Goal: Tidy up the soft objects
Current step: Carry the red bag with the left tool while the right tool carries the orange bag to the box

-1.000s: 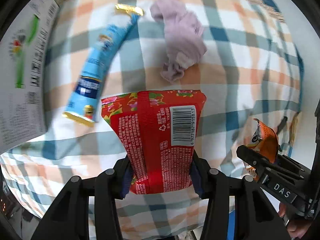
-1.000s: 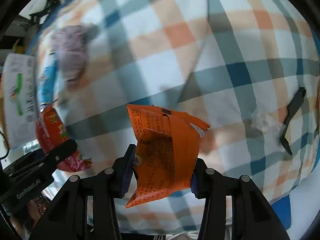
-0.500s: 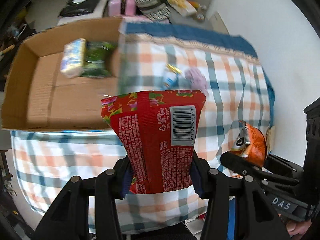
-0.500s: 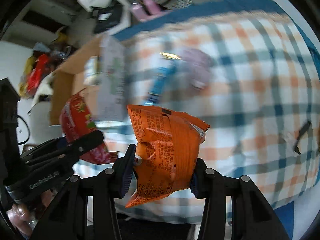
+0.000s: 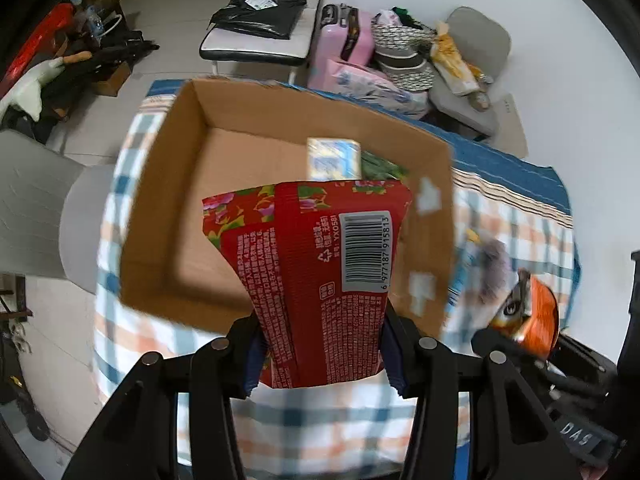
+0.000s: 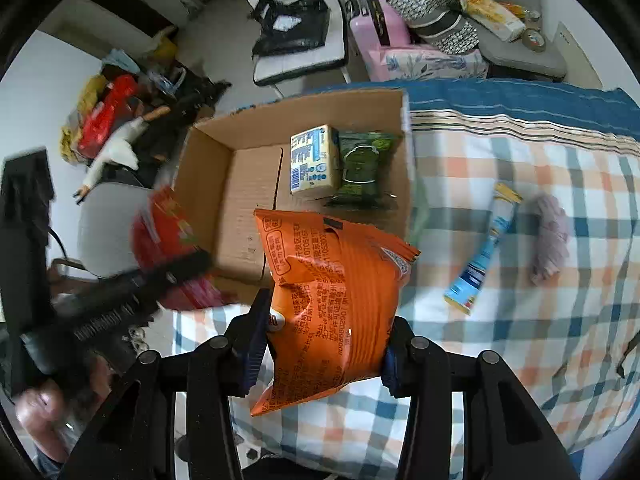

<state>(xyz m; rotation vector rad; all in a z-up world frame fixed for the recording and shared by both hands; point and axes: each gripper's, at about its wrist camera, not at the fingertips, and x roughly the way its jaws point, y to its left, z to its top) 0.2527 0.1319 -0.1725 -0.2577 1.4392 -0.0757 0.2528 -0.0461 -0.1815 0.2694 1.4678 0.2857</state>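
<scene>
My left gripper is shut on a red snack bag and holds it above the near edge of an open cardboard box. My right gripper is shut on an orange snack bag, held above the checked tablecloth near the box. In the box lie a yellow-blue pack and a green pack. A blue tube-shaped packet and a lilac cloth lie on the cloth to the right. The left gripper with the red bag shows blurred in the right wrist view.
Beyond the table stand a white chair with black bags, a pink suitcase and a grey chair with clutter. A grey chair stands left of the table. Floor clutter lies at far left.
Both grippers have risen and swung left from over the tablecloth toward the box, each still holding its bag. The box now fills the middle of both views.
</scene>
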